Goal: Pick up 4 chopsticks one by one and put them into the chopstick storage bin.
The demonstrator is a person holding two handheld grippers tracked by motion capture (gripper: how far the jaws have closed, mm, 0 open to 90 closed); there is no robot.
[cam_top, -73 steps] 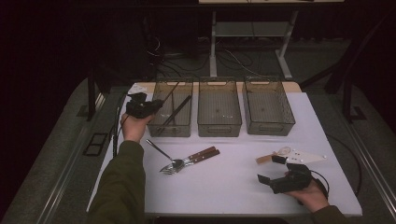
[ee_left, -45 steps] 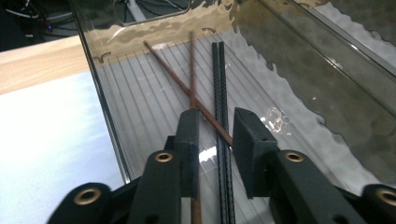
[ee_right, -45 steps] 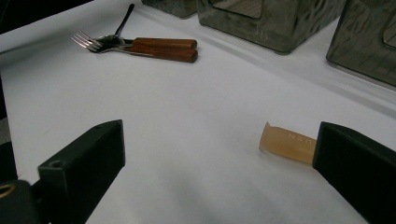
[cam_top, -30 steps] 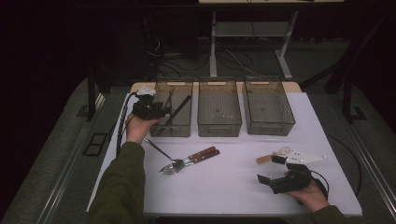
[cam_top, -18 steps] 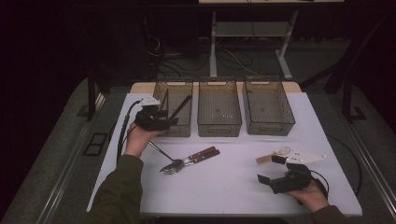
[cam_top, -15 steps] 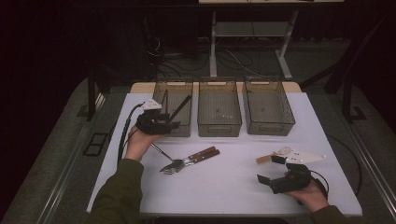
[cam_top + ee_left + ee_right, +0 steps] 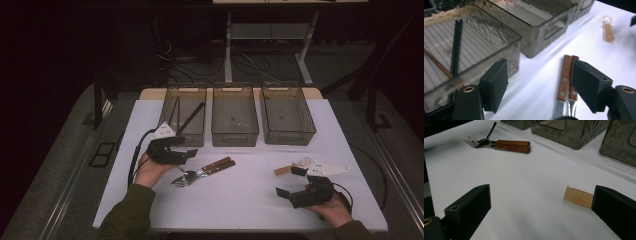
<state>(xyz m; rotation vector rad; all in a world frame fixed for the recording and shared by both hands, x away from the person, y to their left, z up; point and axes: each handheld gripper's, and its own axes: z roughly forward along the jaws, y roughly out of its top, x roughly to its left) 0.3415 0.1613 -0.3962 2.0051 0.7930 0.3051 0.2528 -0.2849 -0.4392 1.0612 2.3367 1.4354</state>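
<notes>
In the lower right of the high view, the right gripper [image 7: 289,186] rests on the white table [image 7: 240,200], jaws spread wide with nothing between them; a pale plastic spoon [image 7: 290,168] lies just beyond. Left of centre, the left gripper [image 7: 189,154] hovers over the cutlery, its jaws just been opening, wide apart and gripping nothing. The 2 wood-handled utensils [image 7: 207,169] lie side by side, long axis slanting from lower left to upper right, heads toward the left gripper. Farther back stand 3 bins [image 7: 234,116]; the leftmost holds dark chopsticks [image 7: 190,117].
</notes>
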